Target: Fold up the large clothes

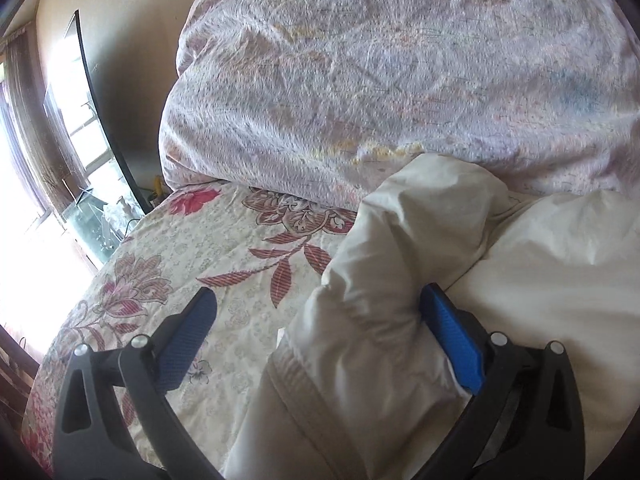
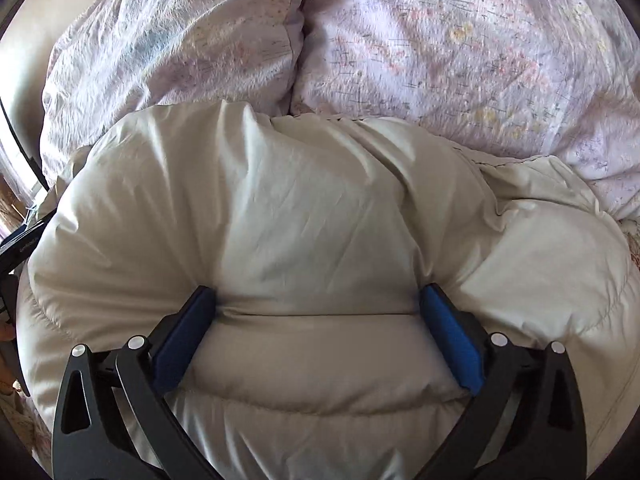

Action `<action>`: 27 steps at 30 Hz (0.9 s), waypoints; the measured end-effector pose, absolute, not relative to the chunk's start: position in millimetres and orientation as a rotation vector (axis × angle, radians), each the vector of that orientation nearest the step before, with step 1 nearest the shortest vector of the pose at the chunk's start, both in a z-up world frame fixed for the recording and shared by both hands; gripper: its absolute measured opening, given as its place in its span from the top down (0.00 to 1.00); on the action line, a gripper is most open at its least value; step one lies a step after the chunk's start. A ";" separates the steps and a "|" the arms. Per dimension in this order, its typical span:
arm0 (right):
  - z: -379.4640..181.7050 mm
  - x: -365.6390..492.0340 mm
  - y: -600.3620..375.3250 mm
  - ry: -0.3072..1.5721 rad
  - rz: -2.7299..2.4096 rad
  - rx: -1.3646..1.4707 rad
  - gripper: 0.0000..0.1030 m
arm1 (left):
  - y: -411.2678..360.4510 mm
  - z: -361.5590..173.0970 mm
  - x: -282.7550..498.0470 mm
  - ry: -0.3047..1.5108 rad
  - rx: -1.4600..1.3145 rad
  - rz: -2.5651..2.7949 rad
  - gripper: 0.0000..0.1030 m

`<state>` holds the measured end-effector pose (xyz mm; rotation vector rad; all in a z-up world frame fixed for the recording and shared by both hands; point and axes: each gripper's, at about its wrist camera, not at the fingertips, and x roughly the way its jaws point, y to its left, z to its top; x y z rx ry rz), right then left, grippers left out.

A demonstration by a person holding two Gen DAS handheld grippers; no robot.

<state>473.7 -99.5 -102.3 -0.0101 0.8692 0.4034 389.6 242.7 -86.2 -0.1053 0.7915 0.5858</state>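
A puffy white down jacket [image 2: 304,216] lies on the bed. In the left wrist view its sleeve [image 1: 380,280] runs up between my fingers, cuff near the bottom. My left gripper [image 1: 316,308] is open wide; the sleeve lies against the right blue pad [image 1: 452,340], the left pad hangs over the sheet. My right gripper [image 2: 316,304] is open wide, pressed down on the jacket's body, with a padded fold bulging between both blue pads [image 2: 184,328]. The left gripper's body shows at the left edge of the right wrist view [image 2: 20,248].
A floral bedsheet [image 1: 192,256] covers the mattress. A big pale lilac duvet heap [image 1: 400,80] rises just behind the jacket, also in the right wrist view [image 2: 440,48]. The bed's left edge drops toward a bright window and a glass tank [image 1: 88,216].
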 end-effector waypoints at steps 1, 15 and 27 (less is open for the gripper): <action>-98.5 469.5 -106.7 0.862 0.405 0.002 0.01 | 240.3 -84.9 387.4 0.788 -0.089 0.593 0.02; -113.4 476.8 -224.0 0.844 0.049 0.055 0.01 | 253.5 -89.1 360.6 0.776 -0.177 0.544 0.02; -102.1 365.8 -363.4 0.922 0.172 0.832 0.08 | 280.4 -85.0 232.6 0.809 -0.770 0.179 0.02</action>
